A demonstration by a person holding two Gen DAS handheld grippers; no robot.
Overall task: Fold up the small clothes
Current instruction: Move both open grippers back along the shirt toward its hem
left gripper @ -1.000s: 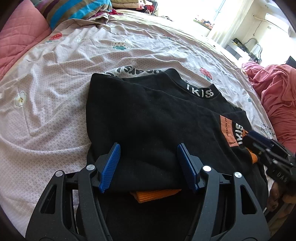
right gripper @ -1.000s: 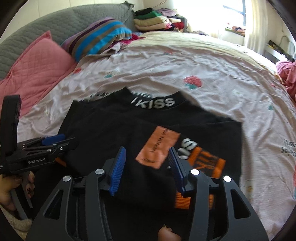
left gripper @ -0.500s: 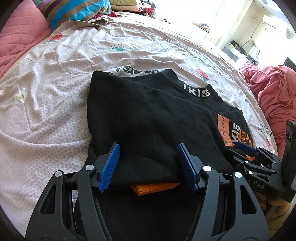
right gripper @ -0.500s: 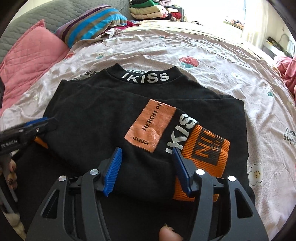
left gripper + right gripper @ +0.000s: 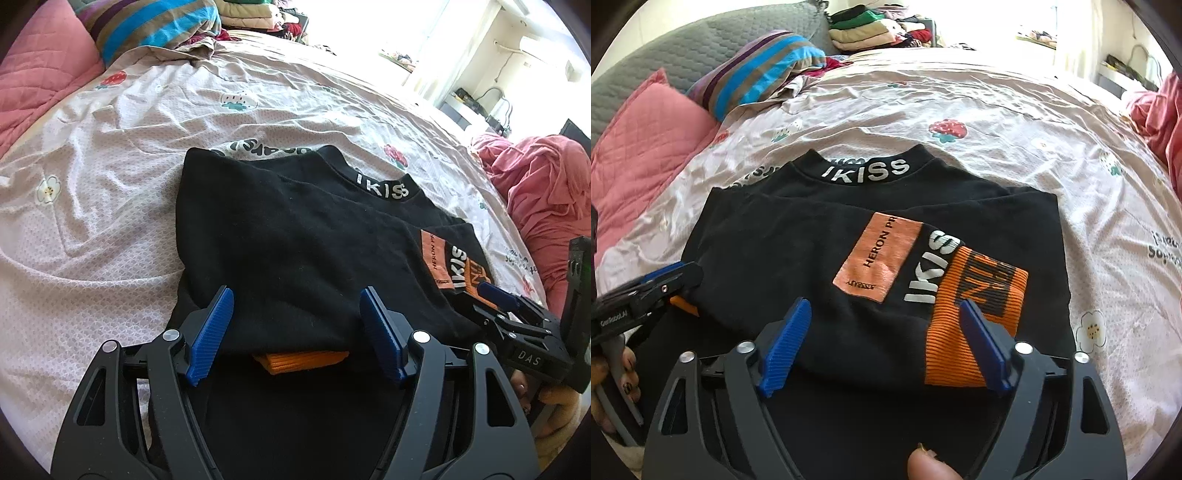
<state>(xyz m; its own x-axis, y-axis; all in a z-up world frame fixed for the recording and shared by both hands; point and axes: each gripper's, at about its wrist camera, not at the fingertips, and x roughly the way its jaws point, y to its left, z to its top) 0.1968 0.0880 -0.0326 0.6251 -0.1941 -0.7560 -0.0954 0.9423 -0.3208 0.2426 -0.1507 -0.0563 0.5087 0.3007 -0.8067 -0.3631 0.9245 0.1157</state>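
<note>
A: Black sweatshirt [image 5: 798, 240] lies on the floral bedsheet [image 5: 110, 206], sleeves folded over the body, collar at the far end. Right gripper [image 5: 882, 343] has just been opening, jaws released and straddling the near fold with its orange cuff [image 5: 964, 321]; pads aren't pressing.

B: Left gripper [image 5: 295, 332]?

A: Jaws also just opened a bit further, spread over the near edge, nothing pinched. For the next fold, likely grab both near corners evenly and carry them toward the collar, keeping sleeves tucked.

B: View differences?

A: Only the right wrist view shows the orange patch [image 5: 877, 258] fully; only the left wrist view shows the second orange cuff [image 5: 303, 360] peeking out under the near edge.
</note>
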